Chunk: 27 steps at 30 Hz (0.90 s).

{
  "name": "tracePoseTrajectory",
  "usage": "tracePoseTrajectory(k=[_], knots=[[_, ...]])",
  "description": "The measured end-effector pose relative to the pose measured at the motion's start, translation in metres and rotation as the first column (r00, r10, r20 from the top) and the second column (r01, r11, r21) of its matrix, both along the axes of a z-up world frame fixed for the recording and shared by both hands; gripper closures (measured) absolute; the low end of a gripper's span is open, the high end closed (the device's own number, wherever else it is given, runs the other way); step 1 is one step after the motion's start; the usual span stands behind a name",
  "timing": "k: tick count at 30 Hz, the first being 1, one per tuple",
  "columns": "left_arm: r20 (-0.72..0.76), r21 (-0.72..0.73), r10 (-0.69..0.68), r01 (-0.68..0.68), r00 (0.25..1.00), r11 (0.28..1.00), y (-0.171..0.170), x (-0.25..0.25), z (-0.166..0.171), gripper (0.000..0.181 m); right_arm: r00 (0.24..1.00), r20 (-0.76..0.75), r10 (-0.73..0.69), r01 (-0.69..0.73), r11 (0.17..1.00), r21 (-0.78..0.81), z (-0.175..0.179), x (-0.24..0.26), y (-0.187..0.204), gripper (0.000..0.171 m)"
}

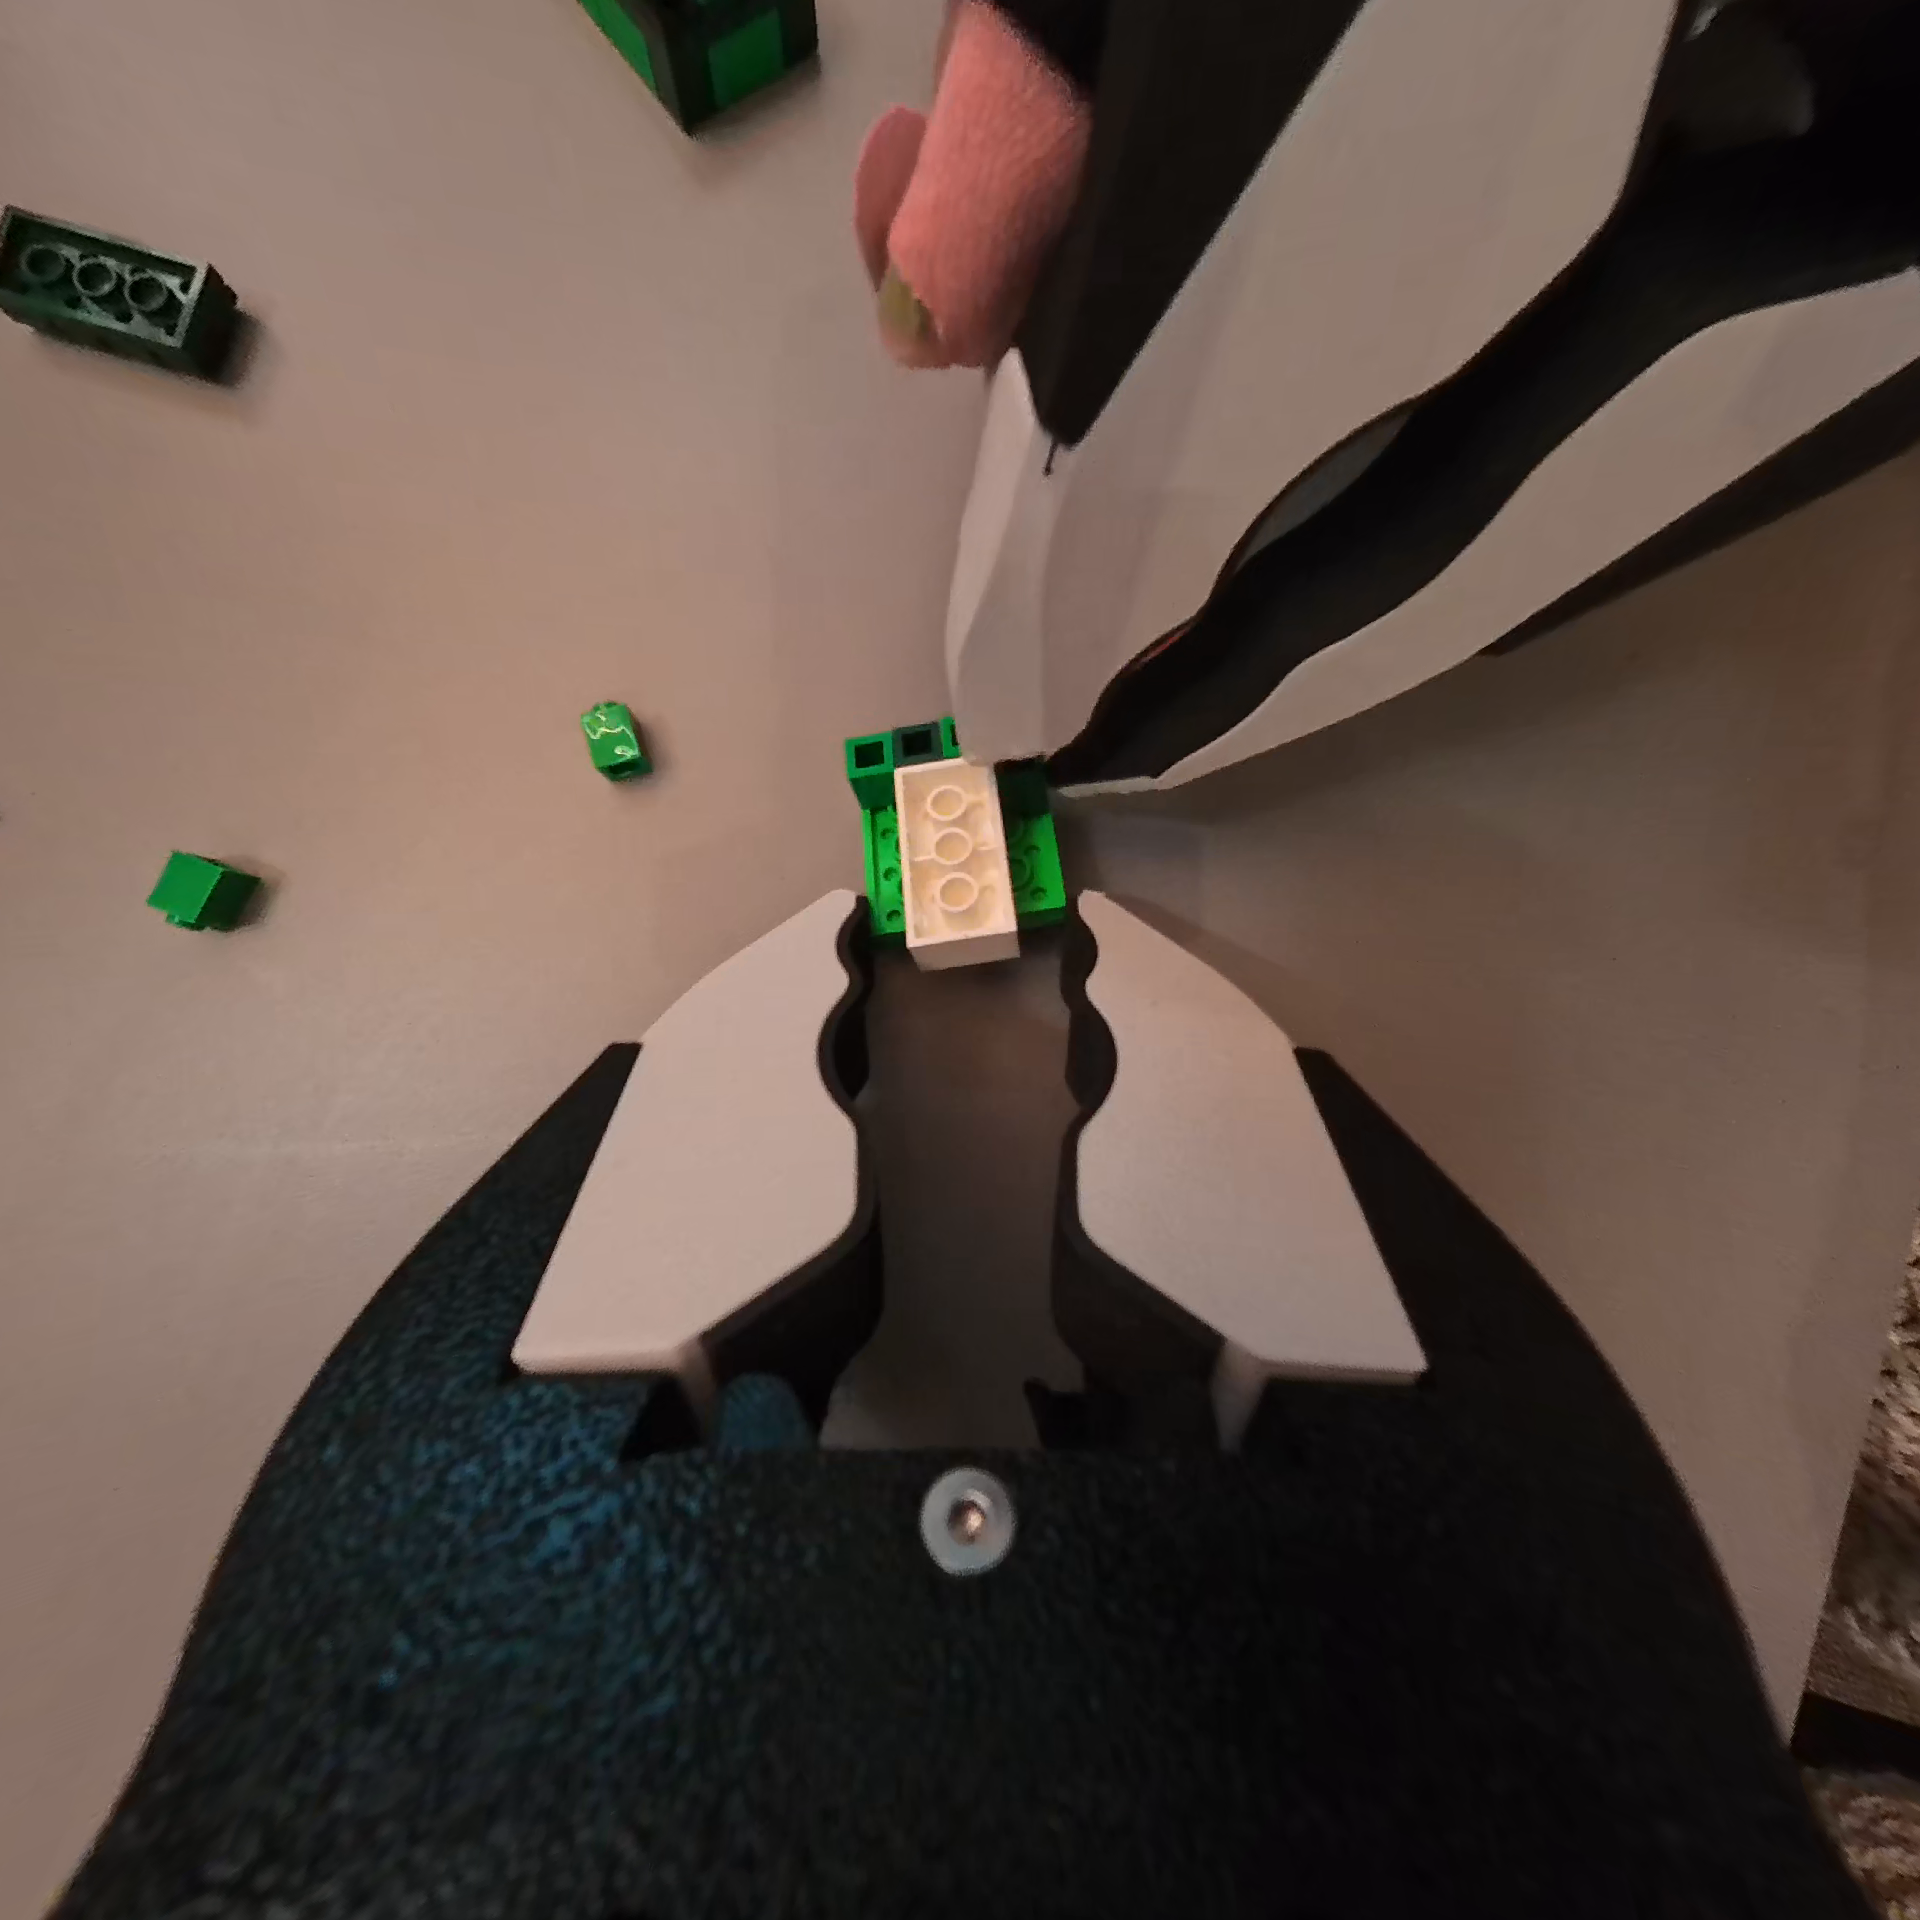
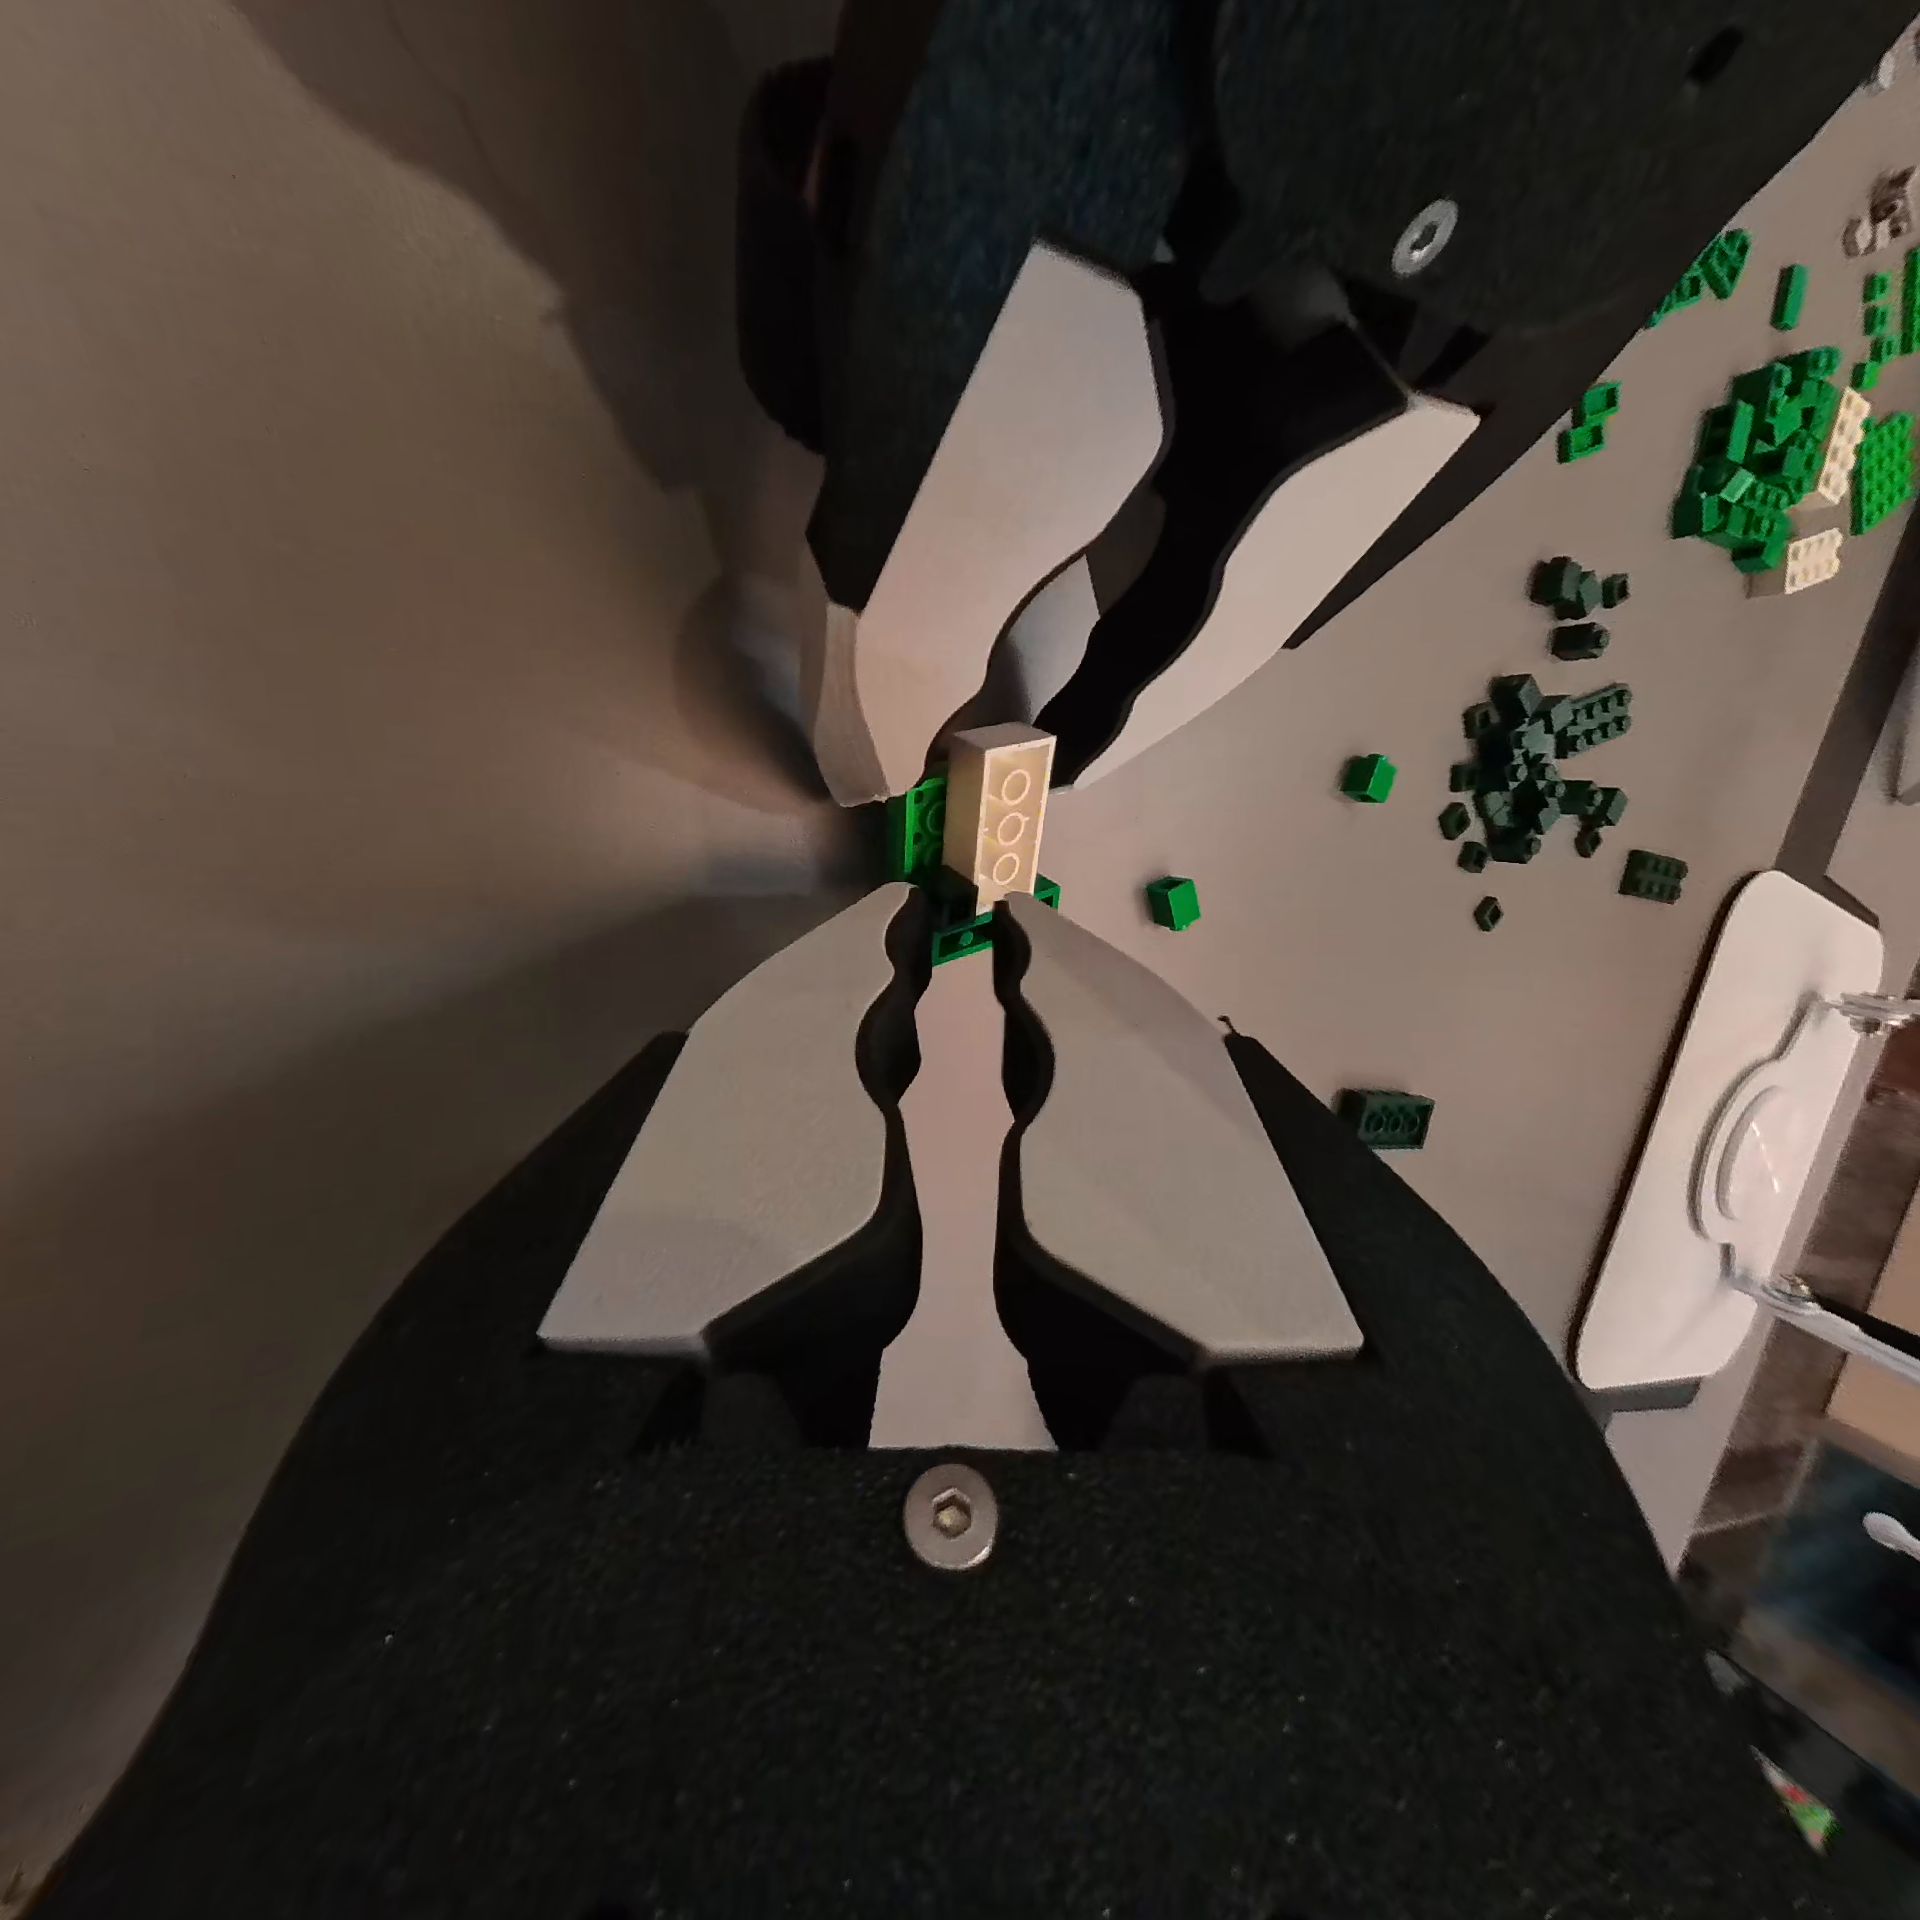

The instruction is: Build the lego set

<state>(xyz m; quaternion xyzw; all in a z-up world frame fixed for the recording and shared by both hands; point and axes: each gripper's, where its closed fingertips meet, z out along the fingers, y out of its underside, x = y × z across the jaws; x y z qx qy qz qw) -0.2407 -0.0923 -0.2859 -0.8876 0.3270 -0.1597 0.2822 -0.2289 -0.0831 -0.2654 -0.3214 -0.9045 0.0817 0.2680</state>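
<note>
A white brick (image 1: pixel 956 862), underside up, sits on a small bright green assembly (image 1: pixel 883 873) held above the grey table. My left gripper (image 1: pixel 966 902) is shut on the near end of this assembly, one fingertip on each side. My right gripper (image 1: pixel 1029 769) comes in from the upper right and is shut on the far end. In the right wrist view the white brick (image 2: pixel 1003 816) and green assembly (image 2: pixel 920 821) lie between my right gripper (image 2: pixel 954 902) below and my left gripper (image 2: pixel 966 790) above.
Loose on the table are a dark green brick (image 1: pixel 104 286), small green bricks (image 1: pixel 618 738) (image 1: pixel 203 888), a bright green pile (image 2: pixel 1787 457) and a dark green pile (image 2: pixel 1527 769). A white stand (image 2: pixel 1745 1122) is at the right edge. A person's finger (image 1: pixel 956 229) shows on the right gripper. Left and right tips are no more than a few centimetres apart.
</note>
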Motion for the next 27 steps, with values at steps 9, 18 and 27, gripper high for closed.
tracePoseTrajectory(k=[9,18,27], knots=[[0.077,-0.03,0.07,-0.068,0.995,0.997,0.005,0.0,0.002,0.146,0.985,-0.155,-0.07,0.069,0.998,-0.01,0.013,-0.003,0.012,0.146],[0.187,-0.066,0.192,-0.183,0.963,0.981,0.016,-0.01,0.006,0.146,0.906,-0.418,-0.061,0.135,0.979,0.151,0.012,-0.006,0.022,0.119],[0.352,-0.105,0.187,-0.16,0.917,0.981,0.015,-0.002,0.02,0.146,0.887,-0.461,0.022,0.168,0.915,0.367,0.003,-0.018,0.033,0.115]])
